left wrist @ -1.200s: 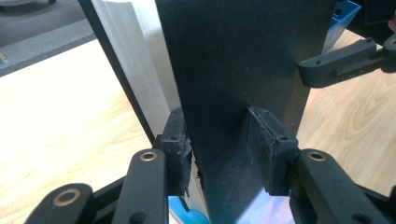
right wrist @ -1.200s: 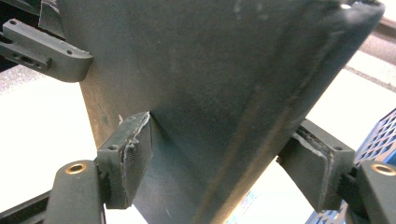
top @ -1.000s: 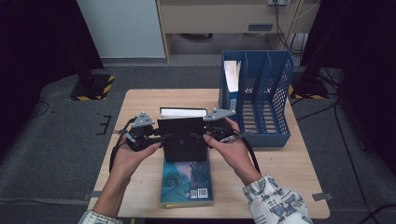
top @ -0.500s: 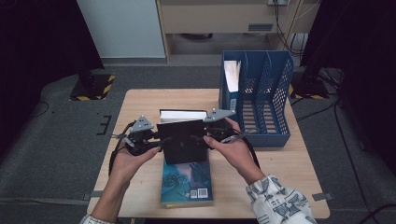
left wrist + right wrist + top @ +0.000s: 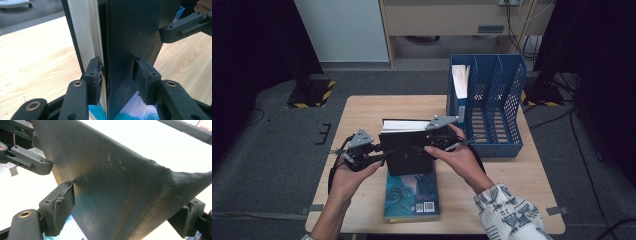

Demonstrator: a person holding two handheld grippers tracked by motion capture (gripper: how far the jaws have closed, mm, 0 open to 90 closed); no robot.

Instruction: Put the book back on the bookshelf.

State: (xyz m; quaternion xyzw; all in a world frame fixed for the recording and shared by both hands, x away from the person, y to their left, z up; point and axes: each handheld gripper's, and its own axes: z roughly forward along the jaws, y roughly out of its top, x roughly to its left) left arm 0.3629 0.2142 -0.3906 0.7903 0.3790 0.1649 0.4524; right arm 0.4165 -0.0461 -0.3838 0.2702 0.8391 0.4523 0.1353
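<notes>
The left hand-held gripper (image 5: pixel 117 75) is clamping the black book (image 5: pixel 407 150) by its left edge; in the left gripper view both pads are pressing on it, one against the page block, the other against the cover. The right hand-held gripper (image 5: pixel 125 215) is straddling the opposite edge, and its jaws have just been opening: the book is lying between them, the left pad (image 5: pixel 58 207) resting by the cover, the far pad standing off, so that hold looks released or nearly so.

The black book is being held up, raised off the middle of the tabletop (image 5: pixel 362 115), just above a teal book (image 5: pixel 412 195) lying flat toward the near edge. A blue file rack (image 5: pixel 492 100) is standing at the far right corner, with a white booklet (image 5: pixel 460 80) already in its left slot.

The step in hand appears to be regripping the lifted book before filing it. The next move is probably calling for the right hand-held gripper to take a fresh, firmer hold, then for both to turn the book upright and carry it toward an open slot in the rack.
</notes>
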